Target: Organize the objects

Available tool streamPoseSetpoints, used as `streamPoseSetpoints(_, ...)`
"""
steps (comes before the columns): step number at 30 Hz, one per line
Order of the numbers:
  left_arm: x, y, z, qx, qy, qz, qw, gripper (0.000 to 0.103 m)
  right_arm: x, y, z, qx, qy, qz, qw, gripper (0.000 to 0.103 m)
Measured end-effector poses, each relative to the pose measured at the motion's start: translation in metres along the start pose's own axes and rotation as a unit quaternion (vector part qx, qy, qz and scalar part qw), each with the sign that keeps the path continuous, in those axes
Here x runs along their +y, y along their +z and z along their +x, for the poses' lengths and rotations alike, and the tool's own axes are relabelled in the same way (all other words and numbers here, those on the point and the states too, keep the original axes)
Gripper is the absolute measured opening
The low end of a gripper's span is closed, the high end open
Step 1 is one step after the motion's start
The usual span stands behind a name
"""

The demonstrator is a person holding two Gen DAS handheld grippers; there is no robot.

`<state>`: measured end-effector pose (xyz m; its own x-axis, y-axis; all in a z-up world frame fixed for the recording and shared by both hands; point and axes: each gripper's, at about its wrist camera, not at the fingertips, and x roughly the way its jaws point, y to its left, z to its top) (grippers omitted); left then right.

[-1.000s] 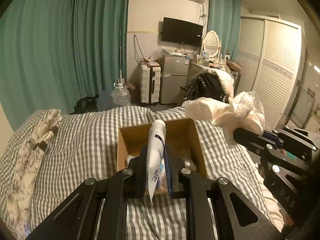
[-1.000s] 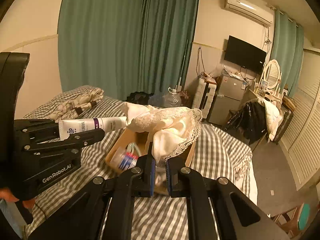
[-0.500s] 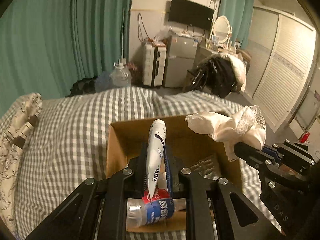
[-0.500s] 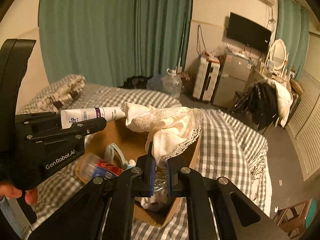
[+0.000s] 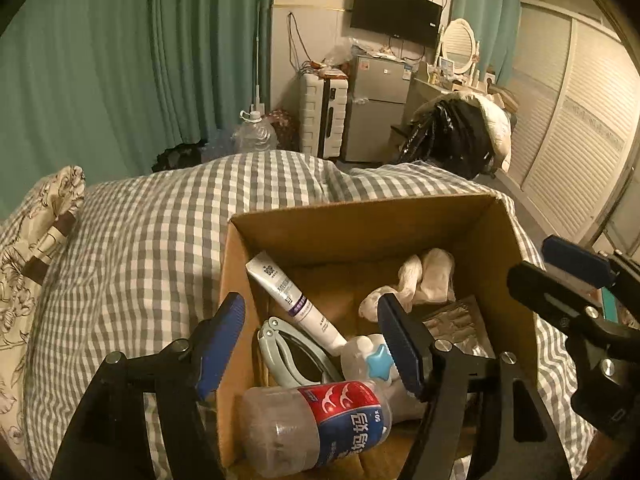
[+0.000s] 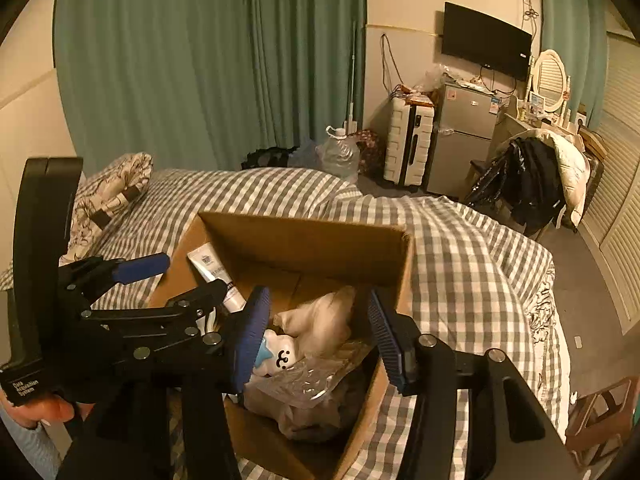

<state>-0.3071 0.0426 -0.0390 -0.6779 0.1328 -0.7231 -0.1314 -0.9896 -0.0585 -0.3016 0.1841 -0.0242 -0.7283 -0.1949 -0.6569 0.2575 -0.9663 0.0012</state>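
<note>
Both tongs gape wide over the cardboard box on the checked bed; left tongs empty, right tongs empty; the white tube leans inside the box, cream cloth beside it, a bottle at the near edge.

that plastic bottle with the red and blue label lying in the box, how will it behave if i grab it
The plastic bottle looks empty, so probably light and easily dented. Lying on its side atop the cardboard box's contents, it may roll or slip.
</note>
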Motion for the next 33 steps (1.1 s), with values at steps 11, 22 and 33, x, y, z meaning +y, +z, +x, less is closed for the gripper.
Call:
streamPoseSetpoints(11, -0.007, 0.02, -0.111, -0.067, -0.001, 0.006, 0.9978, 0.094, 0.009, 0.017, -0.104, -0.067, -0.049, 0.0, 0.997, 0.092)
streamPoseSetpoints(22, -0.011, 0.021, -0.238, -0.163, 0.014, 0.018, 0.9863, 0.103, 0.024, 0.029, -0.231, -0.142, -0.096, 0.007, 0.985, 0.103)
streamPoseSetpoints(33, 0.001, -0.013, -0.316, -0.257, 0.012, 0.005, 0.9664, 0.103, 0.041, 0.005, -0.307, -0.189, -0.09, 0.022, 0.978, 0.103)
